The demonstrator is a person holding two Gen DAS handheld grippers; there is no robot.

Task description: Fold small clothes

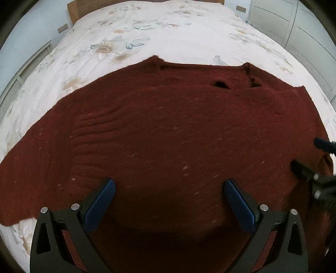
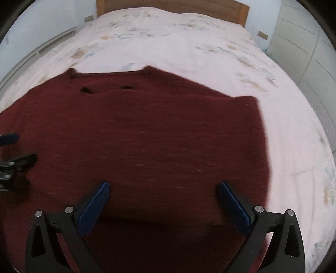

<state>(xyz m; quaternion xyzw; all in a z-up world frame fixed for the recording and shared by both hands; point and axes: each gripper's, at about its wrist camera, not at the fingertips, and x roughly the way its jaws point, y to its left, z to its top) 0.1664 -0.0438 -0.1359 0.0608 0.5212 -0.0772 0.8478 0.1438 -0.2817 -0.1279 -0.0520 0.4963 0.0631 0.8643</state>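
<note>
Your left tongs (image 1: 170,187) and right tongs (image 2: 164,189) hang wide open, empty, side by side over the near part of the red sweater (image 1: 168,126). It lies flat on the bed (image 1: 168,31), long axis crosswise, collar far.

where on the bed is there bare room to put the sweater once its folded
Free: the floral bedspread between the dark red sweater and the wooden headboard, plus a strip along the sweater's right edge. Crowded: the near end, covered by the sweater with both open grippers over it.
</note>
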